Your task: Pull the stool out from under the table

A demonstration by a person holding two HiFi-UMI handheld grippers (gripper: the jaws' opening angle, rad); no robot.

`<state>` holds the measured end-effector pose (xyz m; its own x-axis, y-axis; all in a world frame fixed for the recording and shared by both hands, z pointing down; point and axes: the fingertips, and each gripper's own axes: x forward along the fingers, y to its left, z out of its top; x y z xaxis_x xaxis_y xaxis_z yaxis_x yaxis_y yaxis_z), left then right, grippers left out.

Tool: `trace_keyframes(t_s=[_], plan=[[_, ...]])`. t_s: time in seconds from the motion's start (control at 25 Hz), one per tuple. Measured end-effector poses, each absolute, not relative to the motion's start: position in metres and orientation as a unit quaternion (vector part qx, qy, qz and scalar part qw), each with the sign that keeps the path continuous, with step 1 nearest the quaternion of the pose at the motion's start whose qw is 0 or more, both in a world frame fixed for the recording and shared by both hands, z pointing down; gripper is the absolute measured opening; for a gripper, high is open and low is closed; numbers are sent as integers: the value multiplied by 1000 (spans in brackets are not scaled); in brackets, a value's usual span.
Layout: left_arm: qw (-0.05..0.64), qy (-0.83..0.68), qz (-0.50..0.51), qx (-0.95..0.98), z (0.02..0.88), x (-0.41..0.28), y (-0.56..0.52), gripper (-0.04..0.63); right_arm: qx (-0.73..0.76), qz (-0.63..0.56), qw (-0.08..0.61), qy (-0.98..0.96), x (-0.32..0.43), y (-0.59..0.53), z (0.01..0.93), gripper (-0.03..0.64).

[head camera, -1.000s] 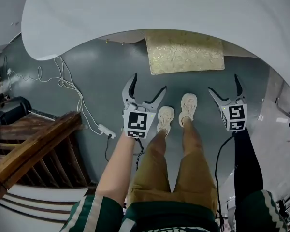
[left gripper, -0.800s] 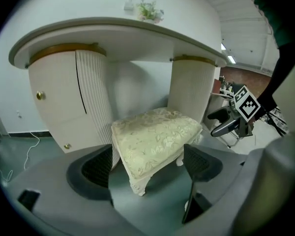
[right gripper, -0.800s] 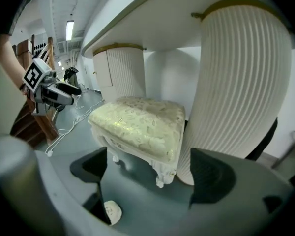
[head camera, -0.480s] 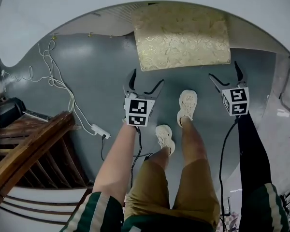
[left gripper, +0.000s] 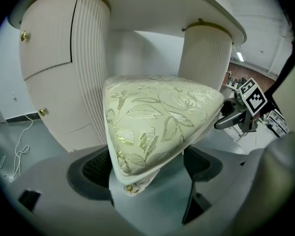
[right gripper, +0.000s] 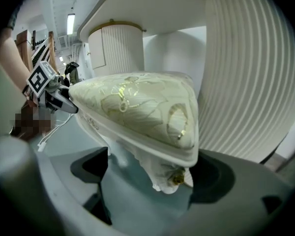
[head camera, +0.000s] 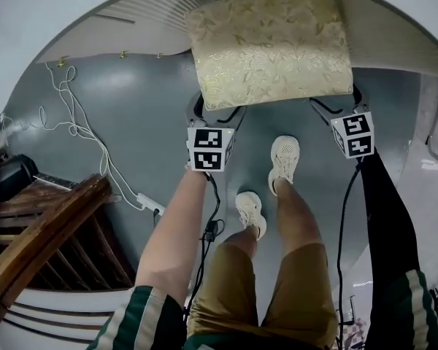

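The stool (head camera: pixel 270 46) has a gold floral cushion and stands partly under the white table (head camera: pixel 29 28). My left gripper (head camera: pixel 217 111) is at the stool's near left corner, its fingertips hidden below the cushion. My right gripper (head camera: pixel 334 106) is at the near right corner in the same way. In the left gripper view the cushion corner (left gripper: pixel 137 146) sits between the wide jaws of the left gripper (left gripper: pixel 145 168). In the right gripper view the other corner (right gripper: pixel 172 132) hangs between the wide jaws of the right gripper (right gripper: pixel 152 173). I see no pads pressing on it.
Ribbed white table pedestals (left gripper: pixel 83 68) (left gripper: pixel 206 58) stand just behind the stool. A white cable with a power strip (head camera: pixel 150 203) lies on the grey floor at left, near a wooden railing (head camera: pixel 44 232). The person's shoes (head camera: pixel 285 159) are right behind the grippers.
The cushion now shows much further out from under the tabletop. Both grippers have gone from short of the stool to its near corners. The person's left foot stepped back.
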<state>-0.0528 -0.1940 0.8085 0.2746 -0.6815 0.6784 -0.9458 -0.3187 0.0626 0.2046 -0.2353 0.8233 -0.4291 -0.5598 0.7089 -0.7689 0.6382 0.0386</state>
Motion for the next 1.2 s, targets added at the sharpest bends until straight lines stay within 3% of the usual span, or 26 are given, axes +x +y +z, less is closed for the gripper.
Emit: trace_keyframes(t_s=[0.2, 0.32, 0.44, 1.2], plan=[[244, -520, 276, 771, 813, -50, -200, 449, 406, 143, 356, -830, 205, -247, 823, 474], [241, -519, 275, 772, 813, -51, -200, 449, 393, 106, 385, -828, 211, -247, 827, 379], [238, -522, 275, 772, 813, -52, -199, 448, 384, 93, 397, -828, 214, -246, 827, 351], [311, -472, 359, 743, 806, -59, -192, 422, 368, 166, 422, -812, 213, -228, 820, 333]])
